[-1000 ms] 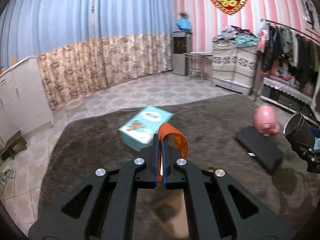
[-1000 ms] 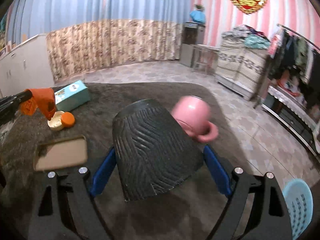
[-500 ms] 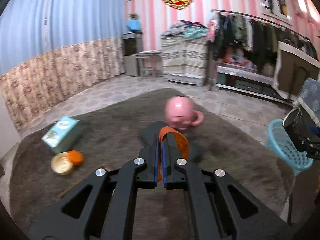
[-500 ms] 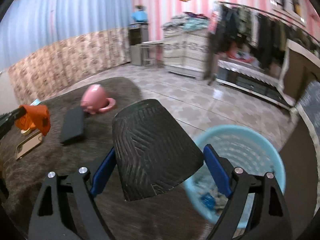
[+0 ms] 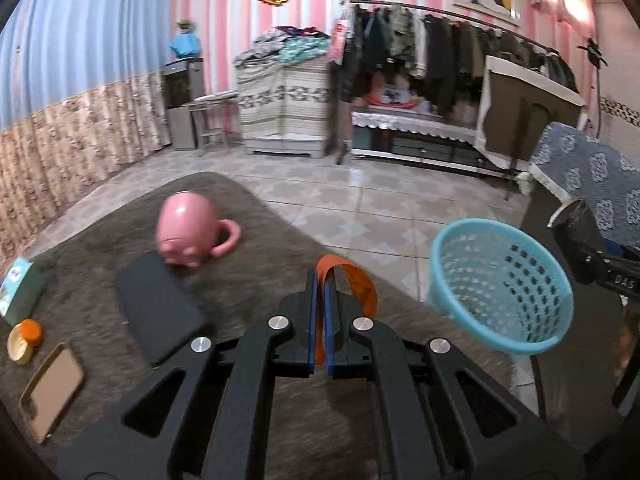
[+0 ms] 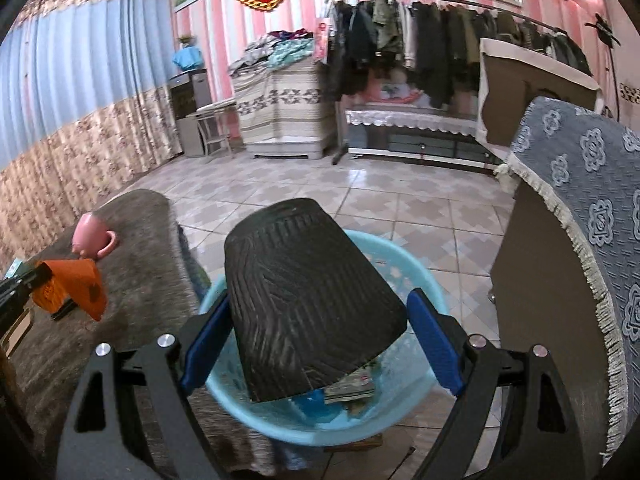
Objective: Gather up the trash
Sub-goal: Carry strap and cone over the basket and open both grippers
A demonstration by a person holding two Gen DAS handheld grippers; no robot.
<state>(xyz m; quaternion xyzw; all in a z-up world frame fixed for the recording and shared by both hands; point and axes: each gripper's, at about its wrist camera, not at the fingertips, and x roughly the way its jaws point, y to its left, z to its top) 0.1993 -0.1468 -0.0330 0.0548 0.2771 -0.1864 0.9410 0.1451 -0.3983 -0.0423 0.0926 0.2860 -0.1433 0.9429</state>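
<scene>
My left gripper (image 5: 320,280) is shut on an orange wrapper (image 5: 352,280) and holds it above the brown table's right end, left of the light blue basket (image 5: 500,284). The wrapper also shows in the right wrist view (image 6: 72,288). My right gripper (image 6: 320,312) is shut on a black ribbed paper cup (image 6: 308,300), held tilted directly over the basket (image 6: 304,428). The basket holds some paper and blue trash (image 6: 348,388). The cup shows at the right edge of the left wrist view (image 5: 576,224).
On the brown fuzzy table (image 5: 256,232) lie a pink mug (image 5: 188,228) on its side, a black case (image 5: 156,308), a phone (image 5: 52,388), an orange-lidded tin (image 5: 24,336) and a teal box (image 5: 18,288). A grey-covered cabinet (image 6: 580,220) stands right of the basket.
Both grippers have swung right from the table toward the basket. The cup has come over the basket's opening. The wrapper has come close to the basket's left side.
</scene>
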